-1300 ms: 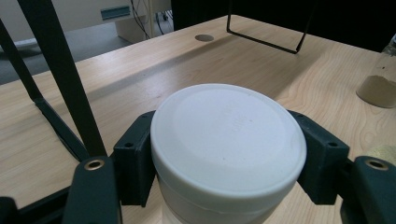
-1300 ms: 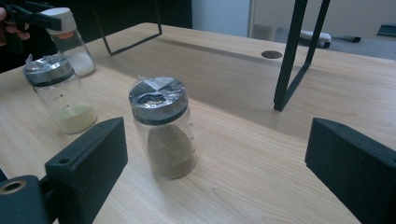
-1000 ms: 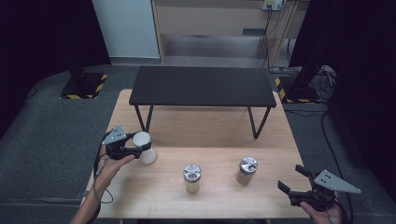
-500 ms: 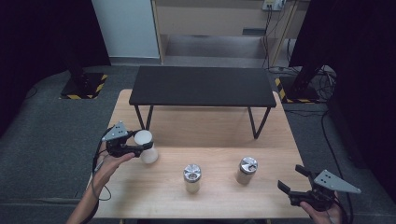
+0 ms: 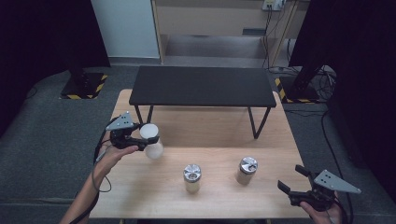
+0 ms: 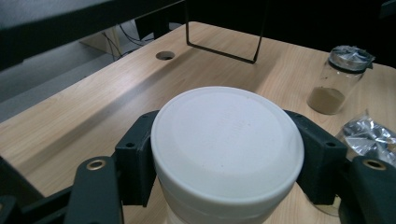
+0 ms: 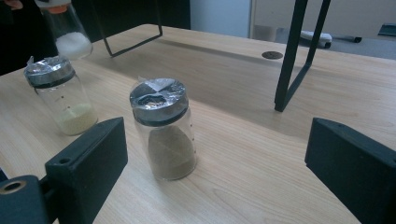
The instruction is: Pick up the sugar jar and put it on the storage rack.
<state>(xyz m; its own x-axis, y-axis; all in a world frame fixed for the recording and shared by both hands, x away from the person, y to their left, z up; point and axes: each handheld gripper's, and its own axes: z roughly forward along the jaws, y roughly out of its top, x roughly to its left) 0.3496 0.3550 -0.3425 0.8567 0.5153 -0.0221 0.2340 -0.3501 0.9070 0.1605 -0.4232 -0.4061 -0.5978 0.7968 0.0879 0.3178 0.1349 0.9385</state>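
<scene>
My left gripper (image 5: 148, 138) is shut on a white-lidded jar (image 5: 151, 140), held above the wooden table (image 5: 219, 135) at its left side. In the left gripper view the white lid (image 6: 227, 140) sits clamped between both black jaws. Two foil-capped glass jars stand on the table: one with pale powder (image 5: 192, 178) and one with brown powder (image 5: 247, 170). My right gripper (image 5: 293, 179) stands open at the table's front right corner. Its view looks at the brown-powder jar (image 7: 164, 127) some way ahead of the wide-apart jaws, with the pale-powder jar (image 7: 62, 94) to the left.
A low black bench (image 5: 201, 87) stands across the far half of the table on thin metal legs (image 7: 293, 56). A round cable hole (image 6: 164, 55) lies in the tabletop. Dark floor and cables surround the table.
My left gripper has lifted the white-lidded jar up and slightly away from the table. The right gripper and both foil-capped jars have not moved.
</scene>
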